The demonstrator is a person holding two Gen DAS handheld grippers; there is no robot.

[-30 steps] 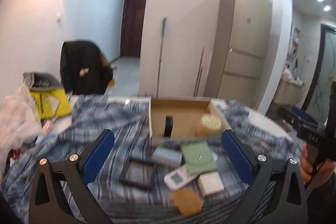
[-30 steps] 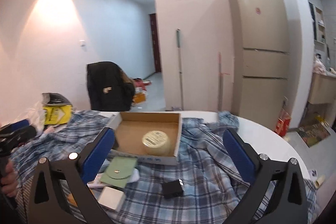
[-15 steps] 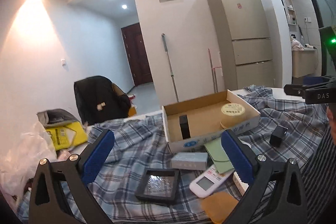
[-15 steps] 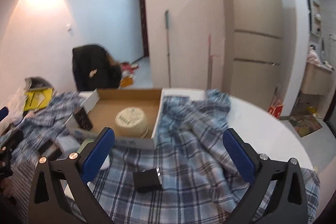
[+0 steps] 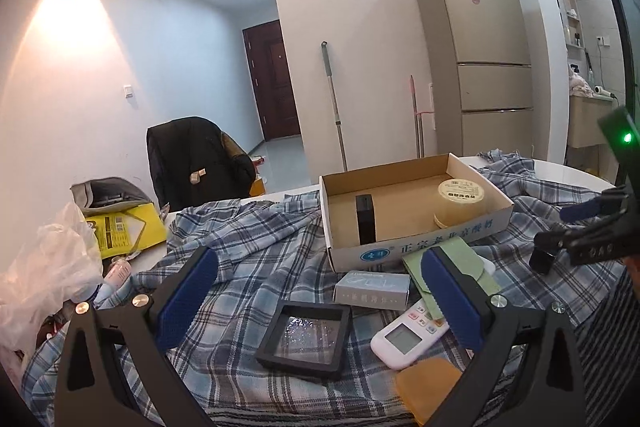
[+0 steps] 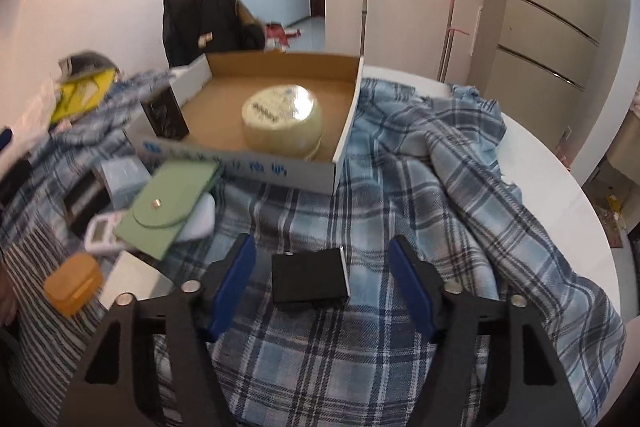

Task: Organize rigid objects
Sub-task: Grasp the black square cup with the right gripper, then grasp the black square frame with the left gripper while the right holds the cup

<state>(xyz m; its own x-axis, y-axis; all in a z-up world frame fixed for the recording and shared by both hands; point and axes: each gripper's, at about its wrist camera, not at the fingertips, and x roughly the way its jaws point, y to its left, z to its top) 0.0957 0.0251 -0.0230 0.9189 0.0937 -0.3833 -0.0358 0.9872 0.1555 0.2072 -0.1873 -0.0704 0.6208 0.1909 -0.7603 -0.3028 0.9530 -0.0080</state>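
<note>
Right wrist view: our table wears a plaid cloth for grip; the cardboard box is the collecting place, already holding a tub. Our right gripper is closing around the loose black block, pads not yet touching. Our left gripper waits wide, empty.

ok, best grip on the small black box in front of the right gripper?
Across its two short sides, from above. The black box lies flat on the plaid cloth, already between the closing jaws of the right gripper, with gaps still showing both sides.
</note>
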